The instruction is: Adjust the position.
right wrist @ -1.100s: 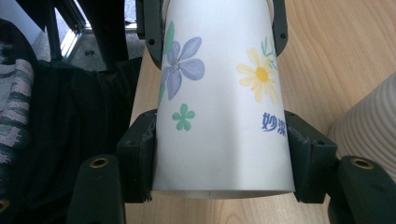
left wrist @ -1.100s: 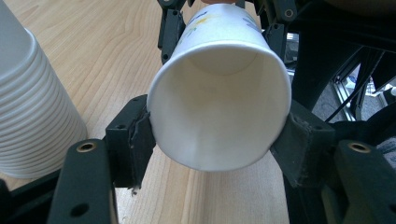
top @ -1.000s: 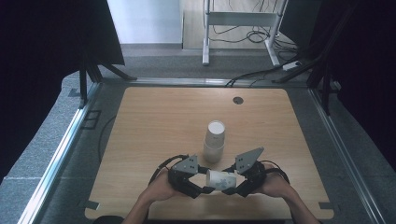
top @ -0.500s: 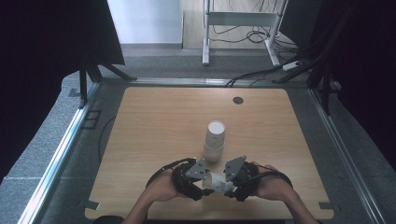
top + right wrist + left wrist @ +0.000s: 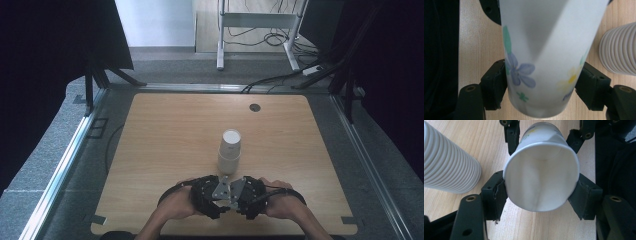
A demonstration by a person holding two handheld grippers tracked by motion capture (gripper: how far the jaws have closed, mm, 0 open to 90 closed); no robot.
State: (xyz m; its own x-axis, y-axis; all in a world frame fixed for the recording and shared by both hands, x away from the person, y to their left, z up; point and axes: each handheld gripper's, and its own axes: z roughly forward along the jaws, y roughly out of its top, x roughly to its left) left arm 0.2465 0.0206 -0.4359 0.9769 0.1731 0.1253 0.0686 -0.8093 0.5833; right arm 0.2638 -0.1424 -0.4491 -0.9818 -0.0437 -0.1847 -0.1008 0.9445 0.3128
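A white paper cup with painted flowers lies on its side, held between both grippers just above the table's front edge. My left gripper is shut on its rim end, the open mouth facing that camera. My right gripper is shut on the base end, pads pressed to both sides. In the high view the left gripper and right gripper meet nose to nose, and their grey plates hide most of the cup.
A tall stack of ribbed white cups stands upright just beyond the grippers, close by in both gripper views. The wooden table has a small dark grommet at the far right. Metal rails frame the table.
The two grippers have drawn together over the cup. A second ago they stood apart with the cup visible between them; now their plates touch and cover it.
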